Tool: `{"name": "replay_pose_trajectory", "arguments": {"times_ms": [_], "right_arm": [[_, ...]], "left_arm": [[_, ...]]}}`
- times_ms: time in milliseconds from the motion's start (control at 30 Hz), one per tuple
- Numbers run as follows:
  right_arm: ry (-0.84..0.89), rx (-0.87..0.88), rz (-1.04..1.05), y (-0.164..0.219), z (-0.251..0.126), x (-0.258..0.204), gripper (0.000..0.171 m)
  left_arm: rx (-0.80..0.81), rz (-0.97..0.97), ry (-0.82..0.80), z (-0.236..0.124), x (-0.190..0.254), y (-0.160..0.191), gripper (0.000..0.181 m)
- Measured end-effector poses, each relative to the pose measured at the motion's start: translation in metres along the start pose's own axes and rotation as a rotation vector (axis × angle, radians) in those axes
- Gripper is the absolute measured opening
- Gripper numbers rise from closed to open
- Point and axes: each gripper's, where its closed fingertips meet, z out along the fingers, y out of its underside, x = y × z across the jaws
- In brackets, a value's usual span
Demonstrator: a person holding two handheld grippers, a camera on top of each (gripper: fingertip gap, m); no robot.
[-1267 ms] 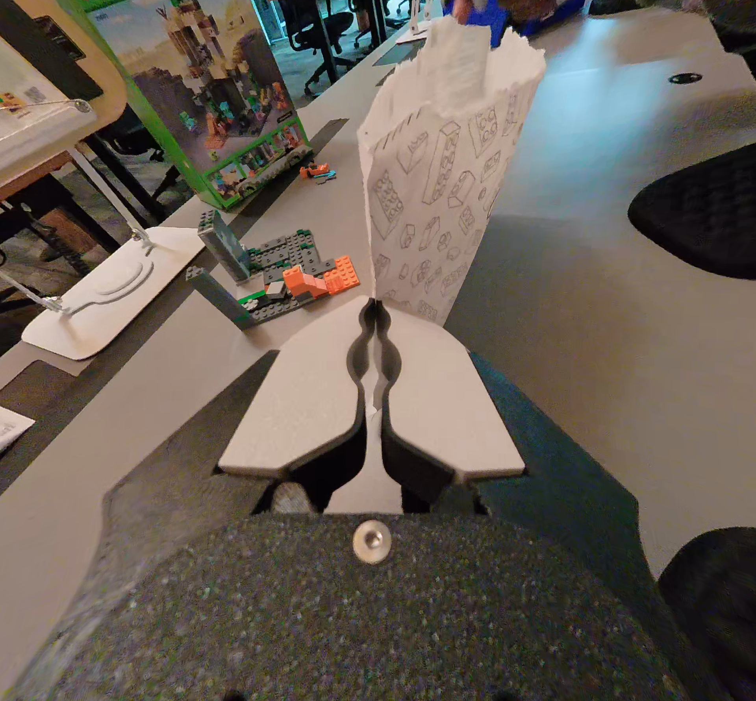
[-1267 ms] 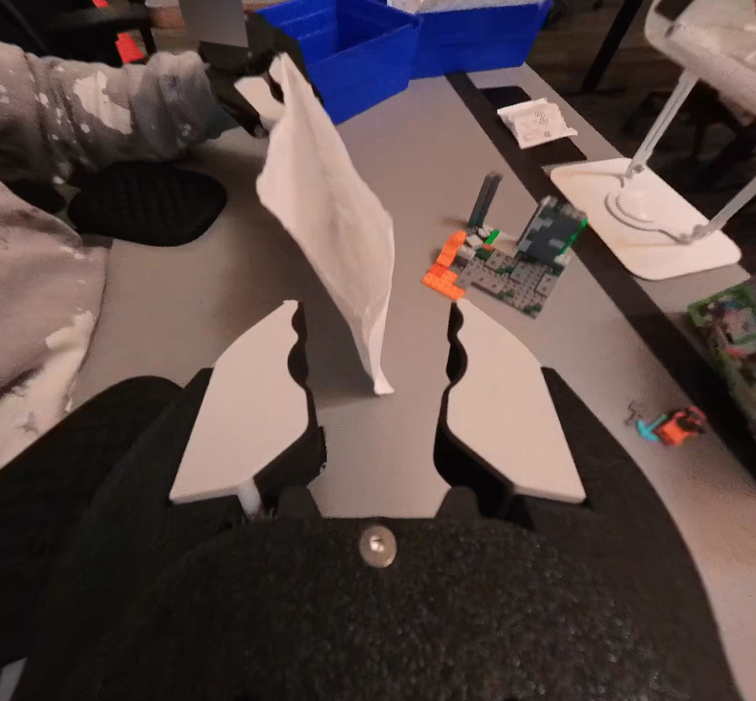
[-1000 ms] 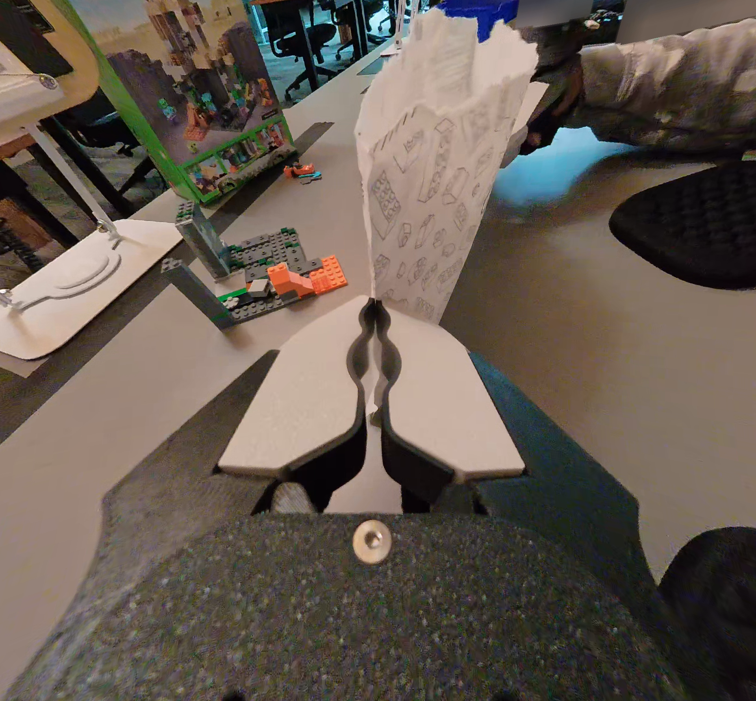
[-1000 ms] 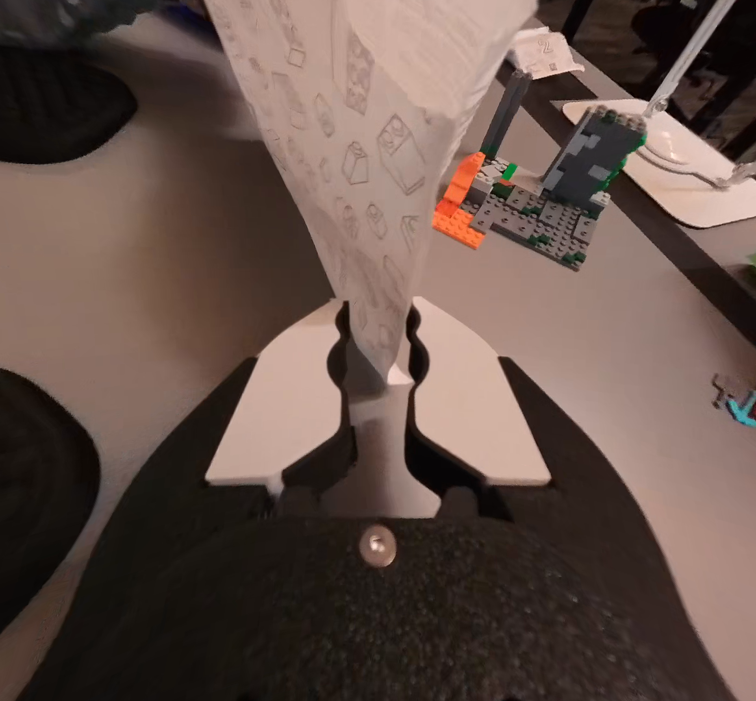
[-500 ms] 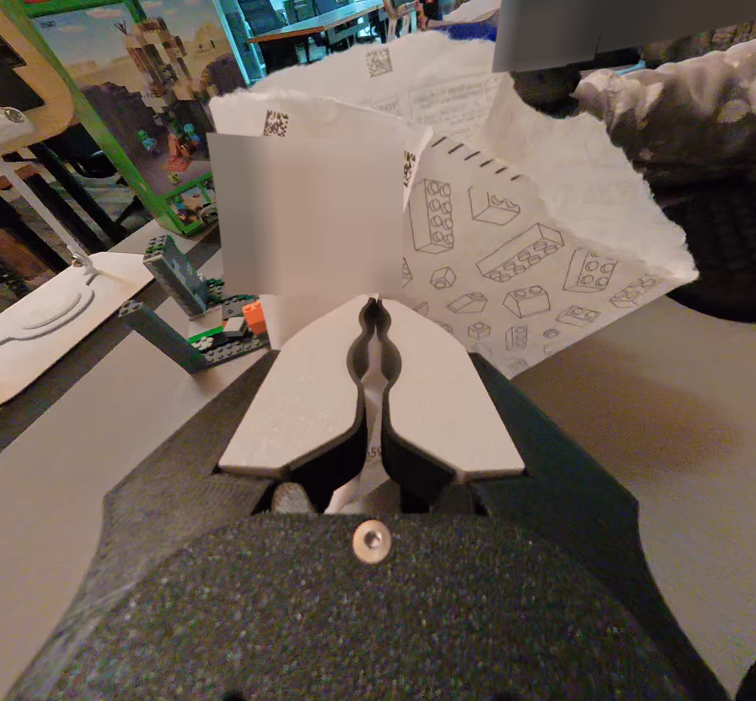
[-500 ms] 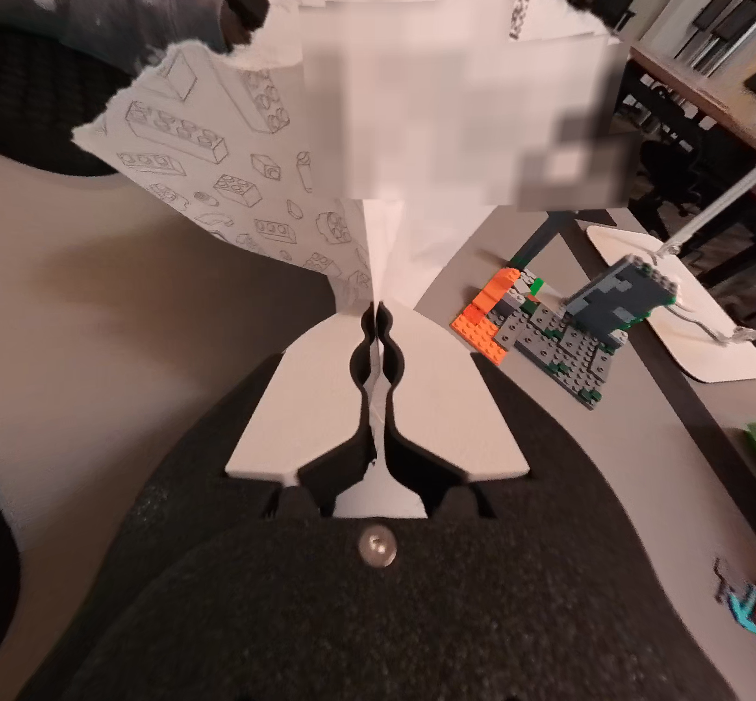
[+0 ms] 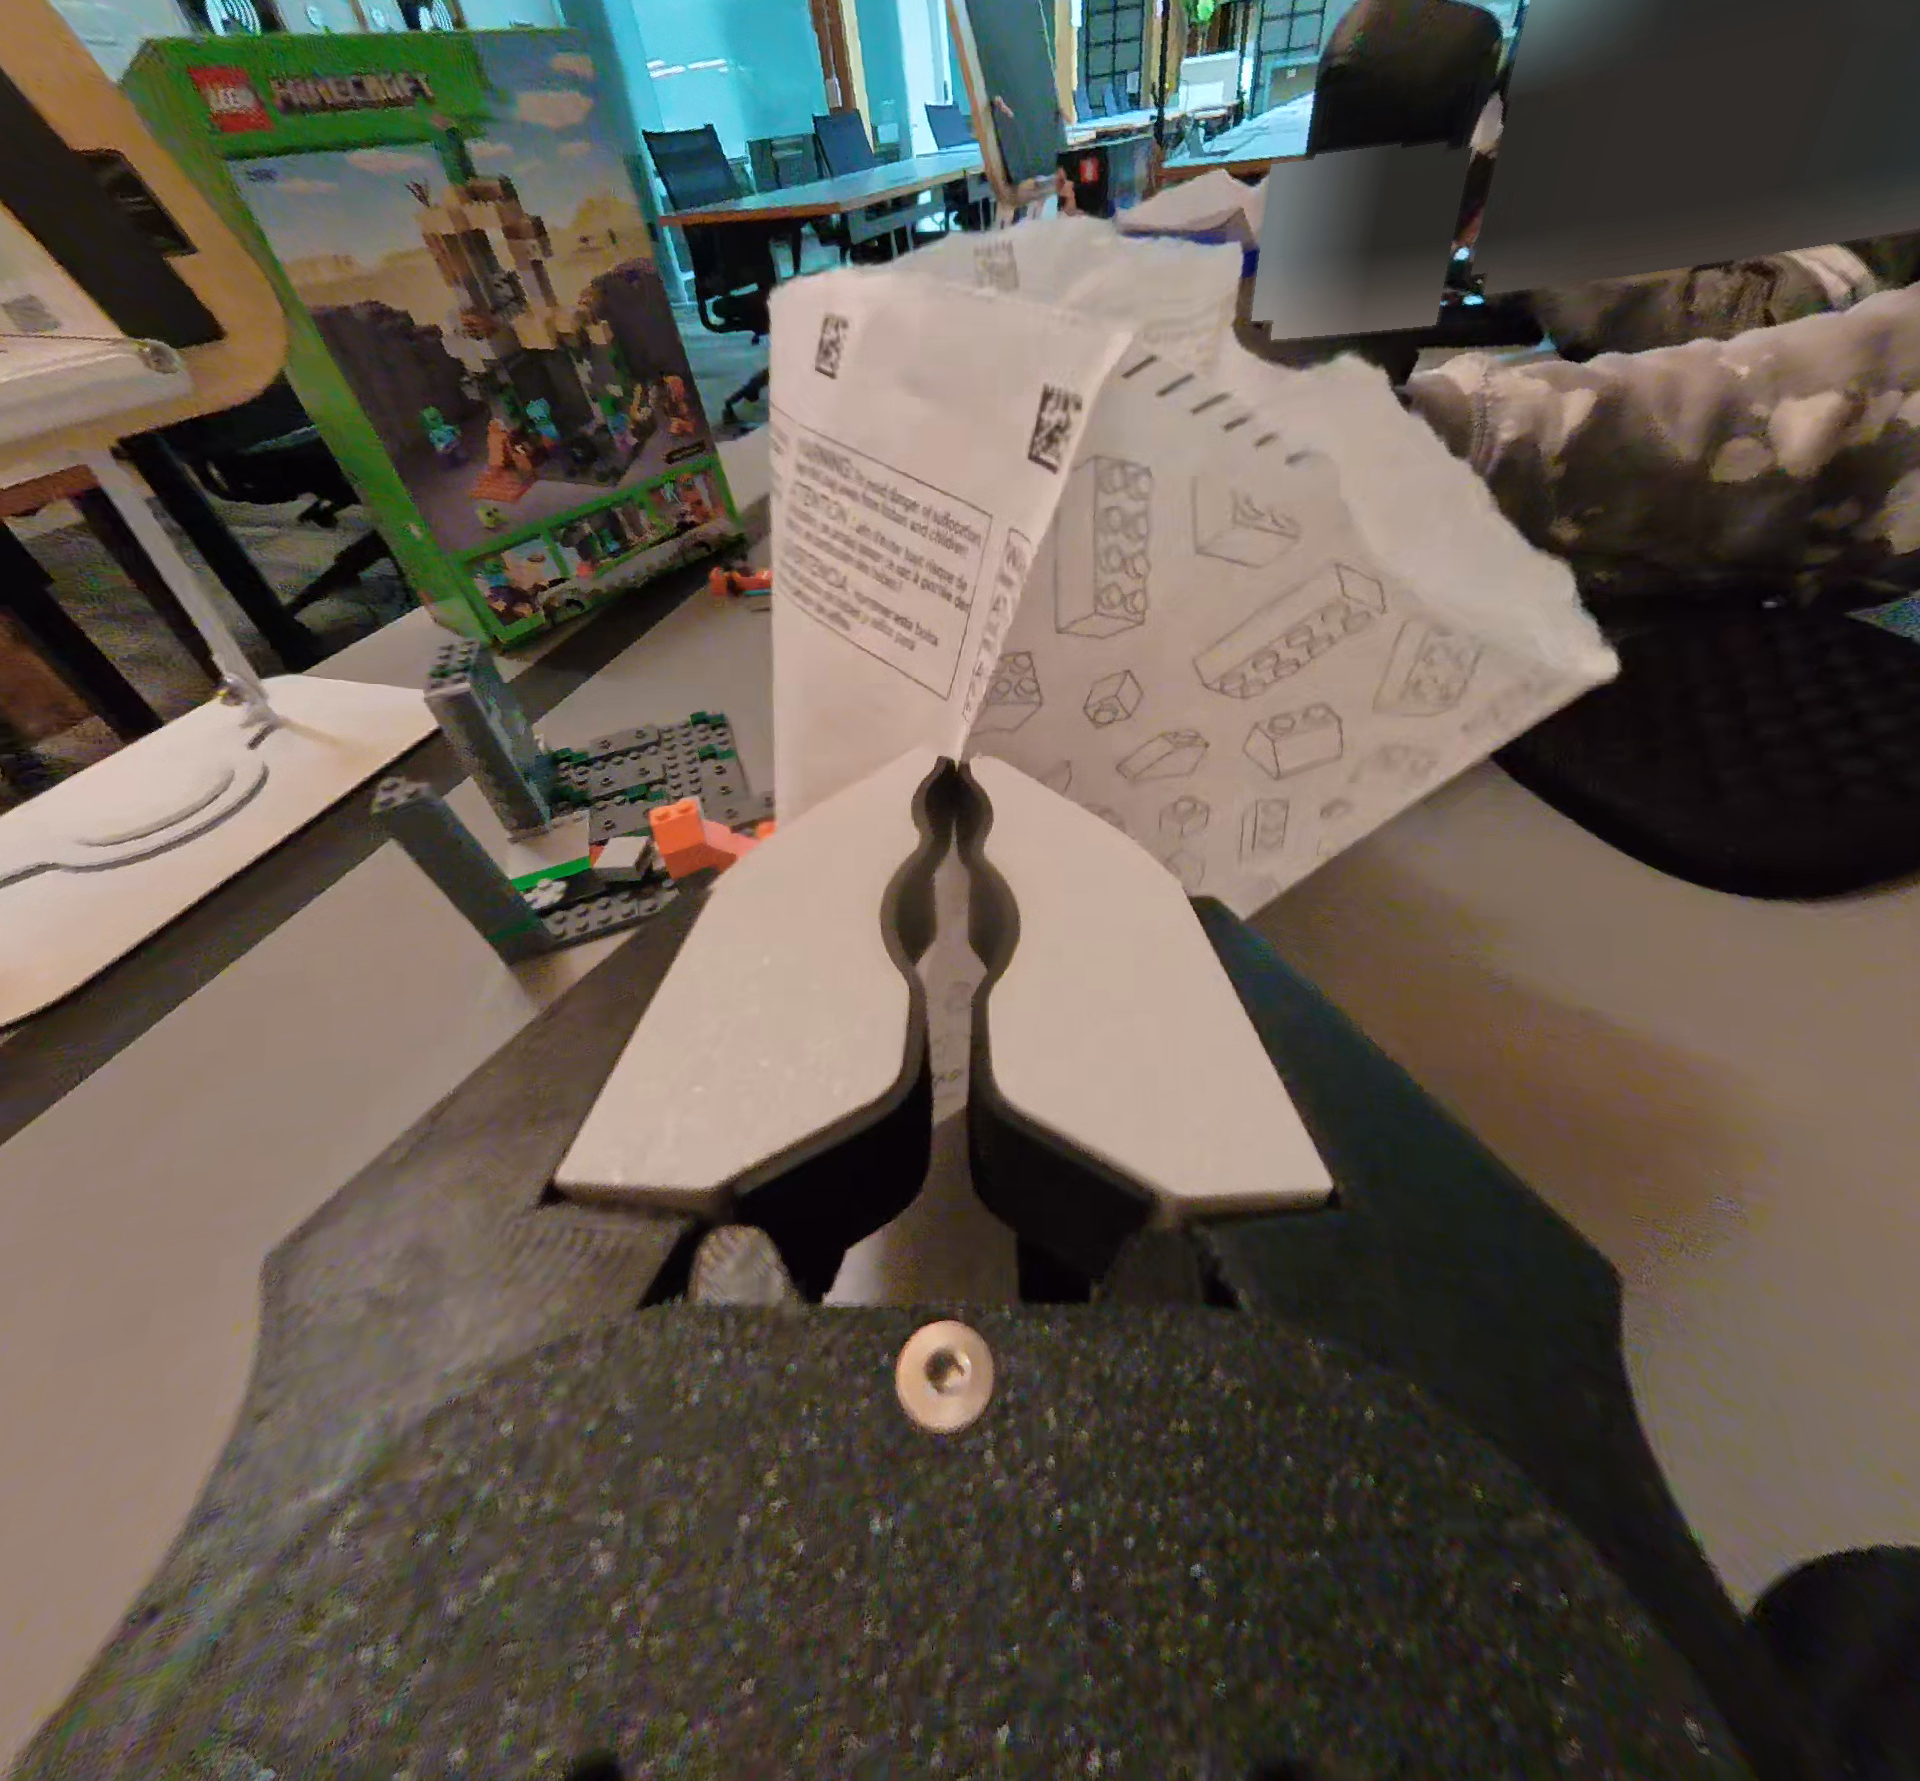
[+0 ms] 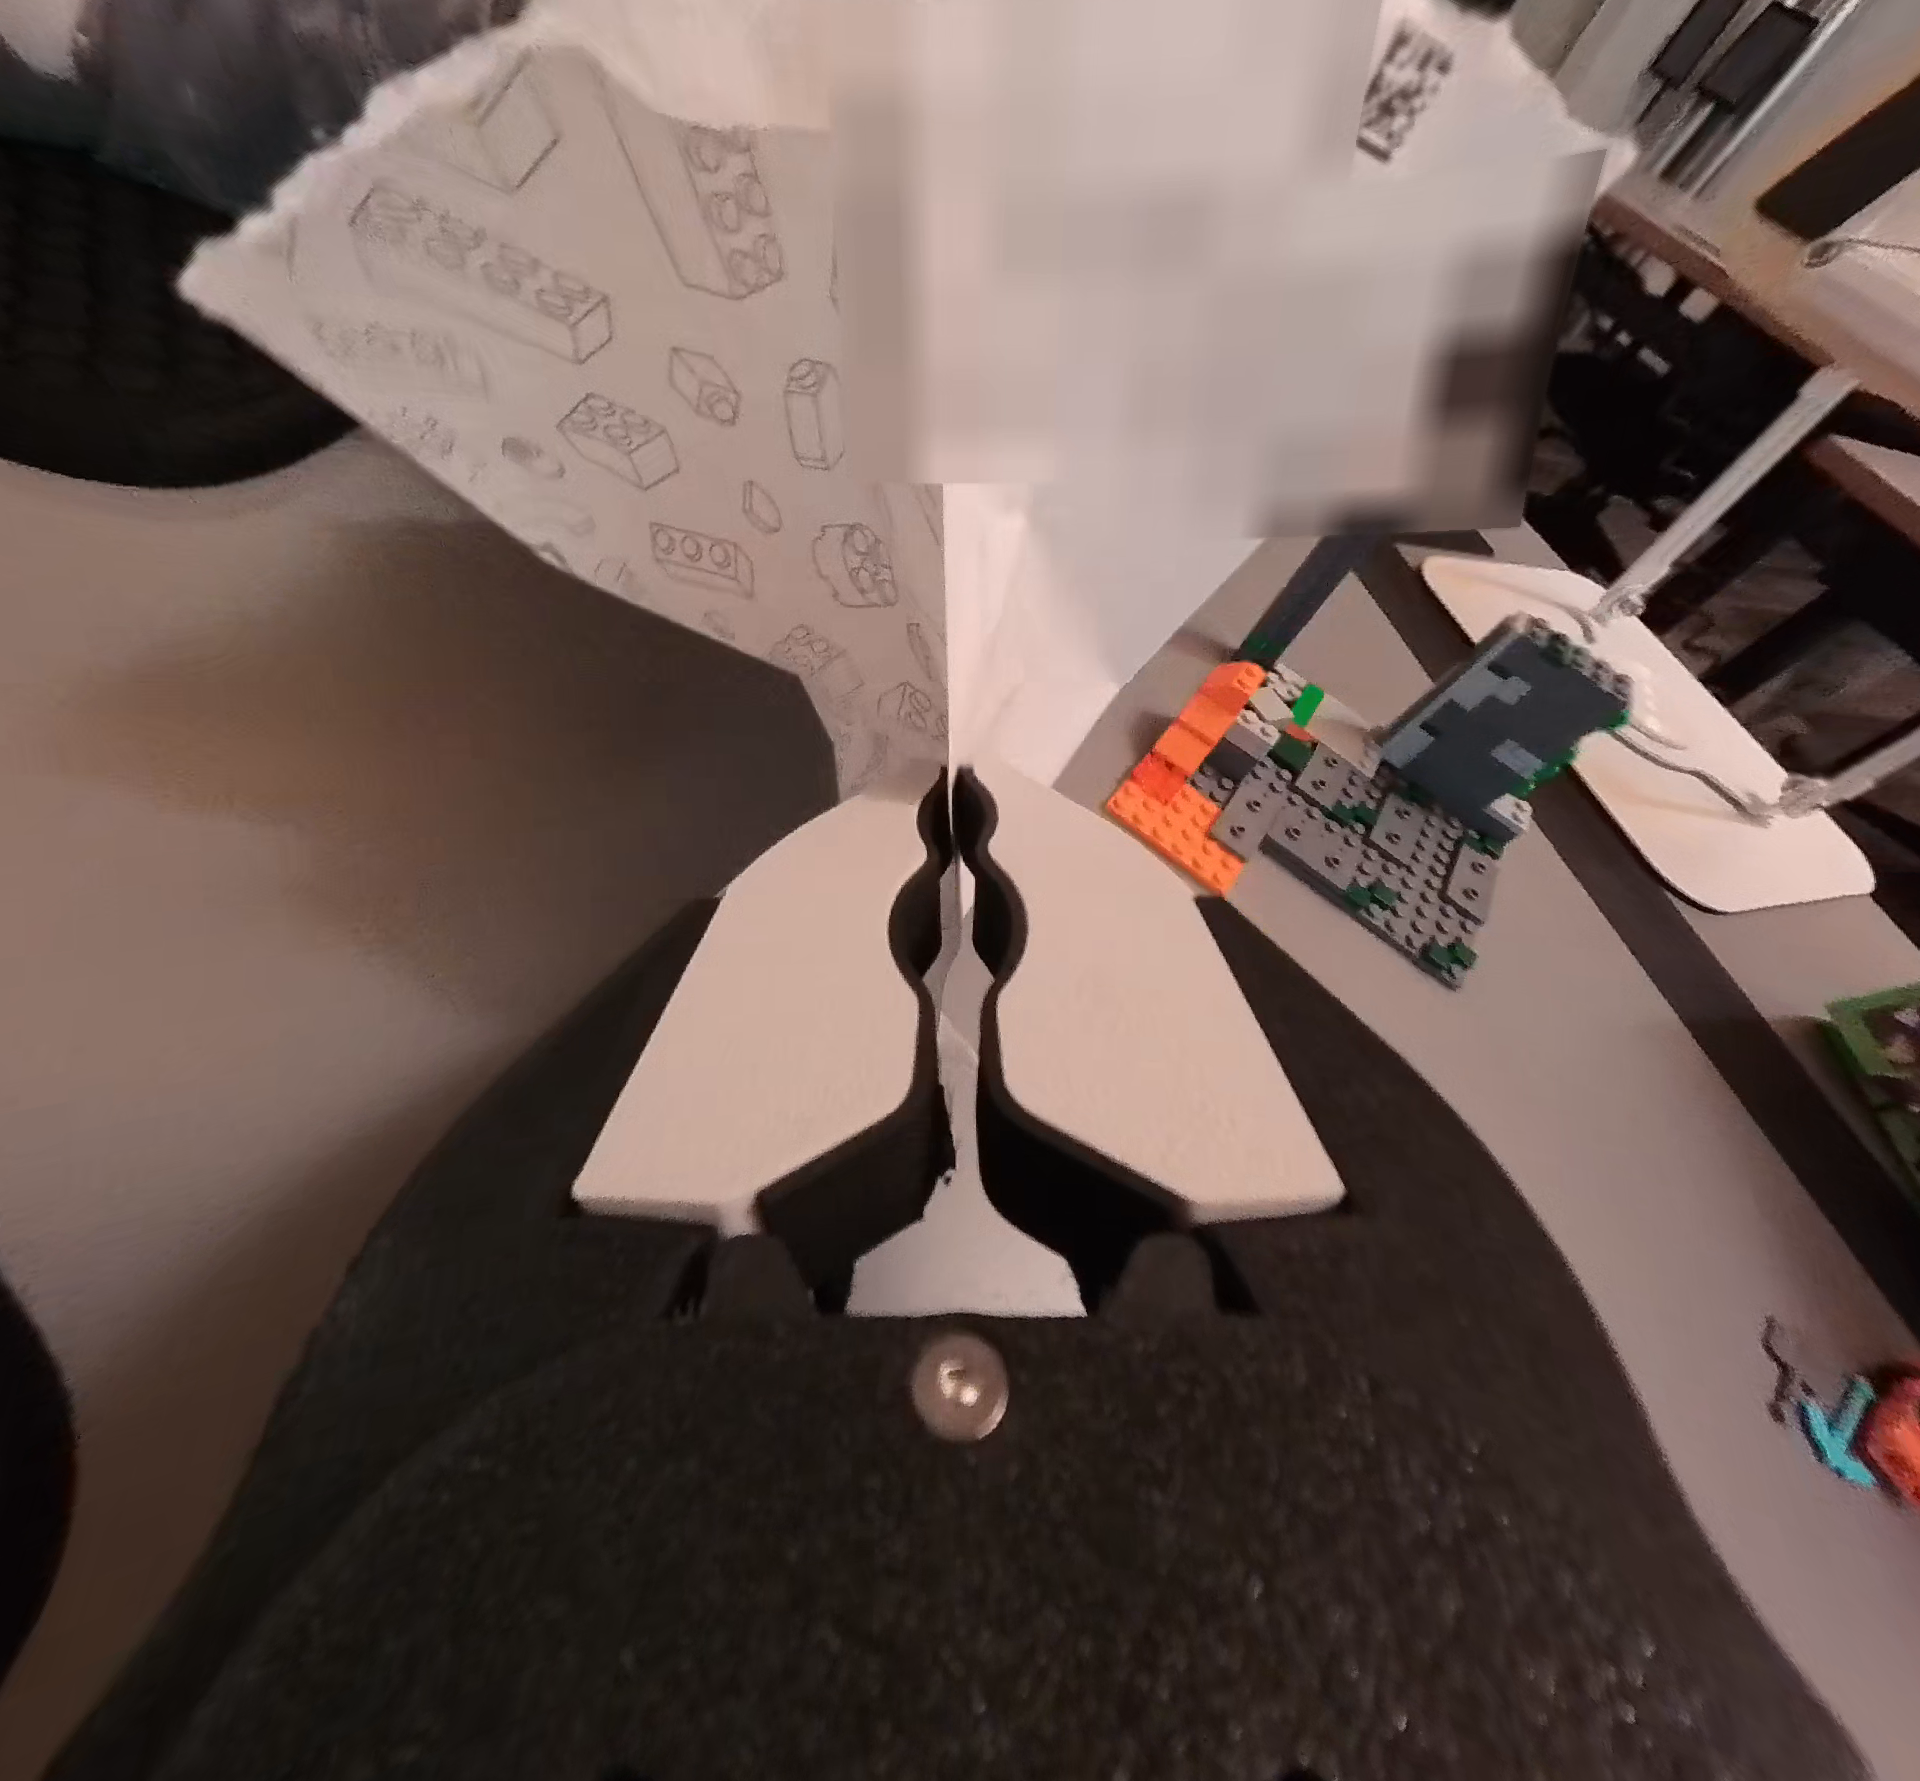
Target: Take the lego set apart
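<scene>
A white paper bag printed with brick outlines is held up above the grey table between both grippers. My left gripper is shut on one bottom corner of it. My right gripper is shut on the opposite corner of the bag, and the bag is spread wide between them. The lego set, a grey studded plate with orange bricks, a dark wall and a grey post, sits on the table left of the bag; in the right wrist view the lego set lies to the right.
A green lego box stands behind the set. A white lamp base lies at the left; it shows at the right in the right wrist view. A small orange and teal piece lies near the table edge. Black pads and a sleeve are to the right. My right fingertips sit around 15 centimeters from my left ones. The right tips stand about 20 centimeters off the lego set. It turns up in the left wrist view as well.
My right gripper moved in from open and closed on the bag's corner. The bag, first hanging narrow from my left gripper, has been pulled out wide between both grippers.
</scene>
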Motion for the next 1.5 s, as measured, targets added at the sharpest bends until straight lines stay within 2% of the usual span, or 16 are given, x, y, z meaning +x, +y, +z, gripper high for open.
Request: {"name": "replay_pose_trajectory", "arguments": {"times_ms": [133, 233, 367, 533, 633, 700, 800, 900, 1033, 1100, 1133, 1500], "right_arm": [[-0.023, -0.029, 0.026, 0.016, -0.013, -0.007, 0.000], [-0.037, -0.023, 0.060, 0.023, -0.018, -0.012, 0.000], [-0.080, 0.002, 0.104, 0.027, -0.024, -0.015, 0.000], [-0.141, 0.011, 0.124, 0.034, -0.026, -0.018, 0.000], [-0.136, 0.000, 0.123, 0.035, -0.027, -0.016, 0.000], [-0.116, -0.026, 0.139, 0.038, -0.028, -0.013, 0.000], [-0.118, -0.123, 0.163, 0.051, -0.032, -0.013, 0.024], [-0.136, -0.177, 0.154, 0.060, -0.035, -0.018, 0.027], [-0.150, -0.294, 0.130, 0.077, -0.027, -0.020, 0.022], [-0.160, -0.305, 0.118, 0.078, -0.023, -0.022, 0.003], [-0.162, -0.298, 0.115, 0.077, -0.022, -0.022, 0.001], [-0.177, -0.281, 0.124, 0.081, -0.012, -0.023, 0.000]], "left_arm": [[-0.020, -0.029, -0.018, -0.013, -0.005, 0.014, 0.001], [-0.064, -0.040, -0.003, -0.020, -0.005, 0.025, 0.017], [-0.282, 0.025, 0.001, -0.024, -0.010, 0.059, 0.035], [-0.438, 0.076, -0.002, -0.012, -0.016, 0.094, 0.021], [-0.429, 0.078, 0.010, -0.003, -0.015, 0.096, 0.002], [-0.431, 0.059, 0.026, -0.002, -0.013, 0.097, 0.000], [-0.444, 0.058, 0.038, -0.003, -0.010, 0.101, 0.000], [-0.446, 0.060, 0.039, -0.004, -0.009, 0.103, 0.000], [-0.444, 0.053, 0.070, -0.005, -0.006, 0.103, 0.000], [-0.459, 0.054, 0.073, -0.006, -0.007, 0.105, 0.001], [-0.471, 0.057, 0.072, -0.008, -0.007, 0.107, 0.001], [-0.485, 0.069, 0.109, -0.004, -0.004, 0.110, 0.000]]}}
